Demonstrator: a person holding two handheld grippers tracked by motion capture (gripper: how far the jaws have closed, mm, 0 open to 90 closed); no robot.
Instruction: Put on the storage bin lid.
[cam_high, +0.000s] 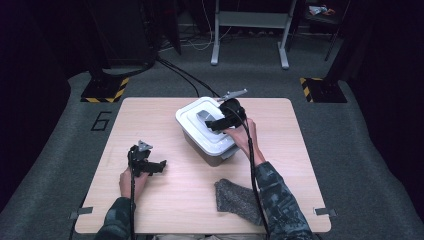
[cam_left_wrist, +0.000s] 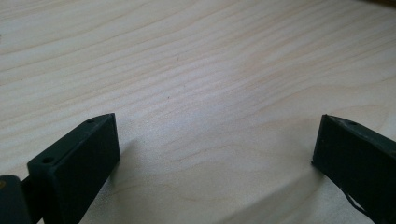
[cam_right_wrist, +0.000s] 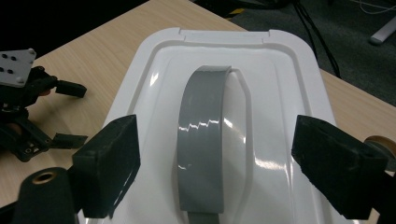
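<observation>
A white box (cam_high: 205, 135) with a white lid (cam_right_wrist: 285, 93) stands at the middle of the wooden table (cam_high: 285, 150). A grey handle (cam_right_wrist: 203, 140) lies flat along the lid's centre. My right gripper (cam_right_wrist: 217, 135) hovers just over the lid, open, one jaw on each side of the handle and neither touching it. In the high view the right gripper (cam_high: 216, 125) sits over the lid's near end. My left gripper (cam_high: 157, 166) rests low over bare wood at the left, open, with nothing between its jaws (cam_left_wrist: 215, 135). It also appears far off in the right gripper view, the left gripper (cam_right_wrist: 28, 107).
A grey cloth (cam_high: 235, 200) lies near the table's front edge, right of centre, beside the right forearm. Black cables trail from both grippers back toward the person. Beyond the table are dark carpet, stand feet and hazard-striped bases.
</observation>
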